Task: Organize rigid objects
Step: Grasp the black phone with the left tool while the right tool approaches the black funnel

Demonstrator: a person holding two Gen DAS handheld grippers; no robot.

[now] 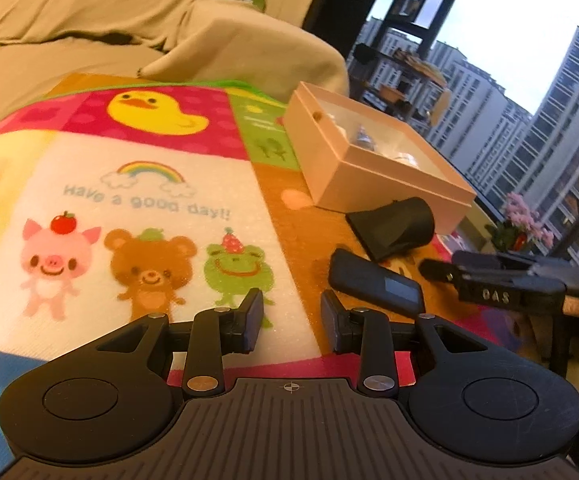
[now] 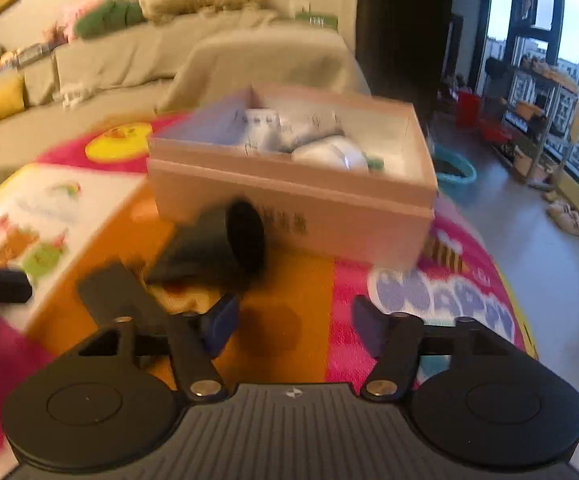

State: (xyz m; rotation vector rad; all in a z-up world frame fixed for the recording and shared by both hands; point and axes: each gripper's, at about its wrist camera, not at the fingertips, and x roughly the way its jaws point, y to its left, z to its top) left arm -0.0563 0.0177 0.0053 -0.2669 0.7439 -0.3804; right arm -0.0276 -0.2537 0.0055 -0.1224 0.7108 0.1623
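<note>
Lying on one cartoon-printed mat (image 1: 137, 200): one open pink cardboard box (image 2: 289, 200), one black funnel-shaped nozzle (image 2: 225, 244), one flat black remote-like device (image 1: 375, 284), left gripper (image 1: 291, 326) and right gripper (image 2: 293, 326) both parted, empty.

Left wrist cam sits low over the cartoon play mat (image 1: 137, 184), looking across it toward the sofa (image 1: 89, 20), with the window (image 1: 509, 60) off right. Right wrist cam faces the same way, closer to the pink box (image 2: 289, 200). Both catch the box (image 1: 369, 160) and the black nozzle (image 1: 397, 228) (image 2: 225, 248).
</note>
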